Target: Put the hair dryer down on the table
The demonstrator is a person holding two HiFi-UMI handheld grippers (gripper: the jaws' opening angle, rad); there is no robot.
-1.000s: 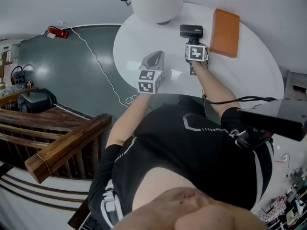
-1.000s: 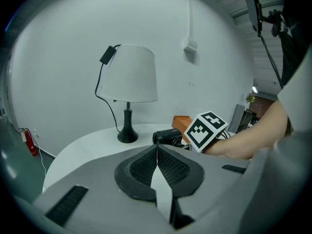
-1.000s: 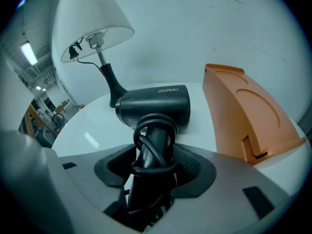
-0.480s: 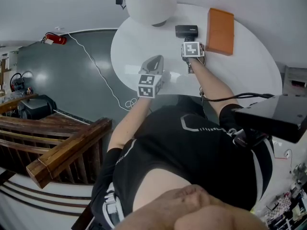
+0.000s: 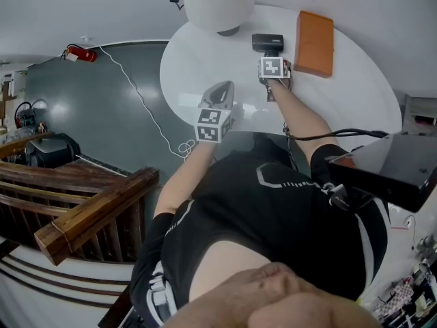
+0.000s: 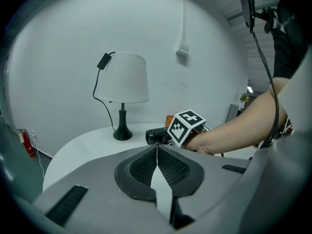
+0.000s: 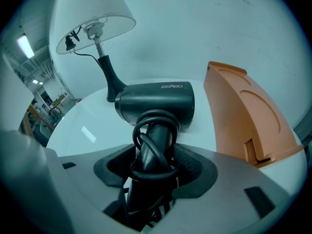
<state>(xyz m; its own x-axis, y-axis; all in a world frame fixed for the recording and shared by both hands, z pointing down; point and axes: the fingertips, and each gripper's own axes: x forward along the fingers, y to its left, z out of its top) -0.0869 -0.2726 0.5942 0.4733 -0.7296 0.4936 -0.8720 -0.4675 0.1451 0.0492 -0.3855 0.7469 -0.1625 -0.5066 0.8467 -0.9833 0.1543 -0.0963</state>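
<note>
Only its own view shows the right gripper (image 7: 153, 168) clamping the hair dryer (image 7: 155, 103)

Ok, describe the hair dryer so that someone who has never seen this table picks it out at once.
Start at the round white table, with a white-shaded lamp at its far edge and an orange case to the right. The hair dryer is between them. It alone is a black barrel with its cord wound round the handle, which the right gripper holds.
</note>
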